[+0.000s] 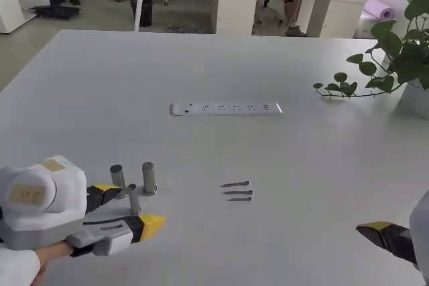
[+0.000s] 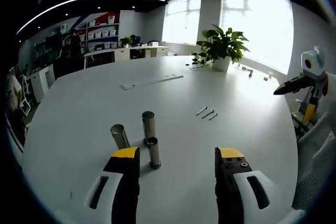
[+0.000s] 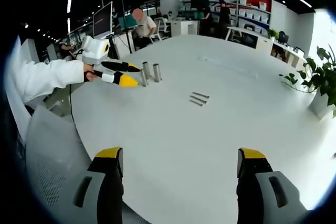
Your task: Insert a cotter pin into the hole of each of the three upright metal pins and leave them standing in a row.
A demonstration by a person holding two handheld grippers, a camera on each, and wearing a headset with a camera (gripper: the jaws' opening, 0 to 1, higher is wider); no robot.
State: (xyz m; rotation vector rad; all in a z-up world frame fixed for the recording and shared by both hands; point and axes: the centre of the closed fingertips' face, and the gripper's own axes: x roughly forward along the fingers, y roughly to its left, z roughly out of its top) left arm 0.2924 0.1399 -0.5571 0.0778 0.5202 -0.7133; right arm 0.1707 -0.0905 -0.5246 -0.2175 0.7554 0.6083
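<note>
Both the left tool (image 2: 177, 155) and the right tool (image 3: 180, 154) stand spread and empty, and the three cotter pins (image 1: 236, 191) lying on the worktop (image 1: 268, 65), right of the clustered upright metal pins (image 1: 149, 177), look light, stiff and slippery, likely best pinched near one end.

The right gripper (image 3: 178, 162) holds its yellow-tipped black fingers (image 3: 109, 156) wide apart above the white surface (image 3: 220, 135). Three thin grey cotter pins (image 3: 198, 98) lie side by side ahead. Three upright grey metal pins (image 3: 150, 72) stand beyond, beside the left gripper (image 3: 131, 75).
</note>
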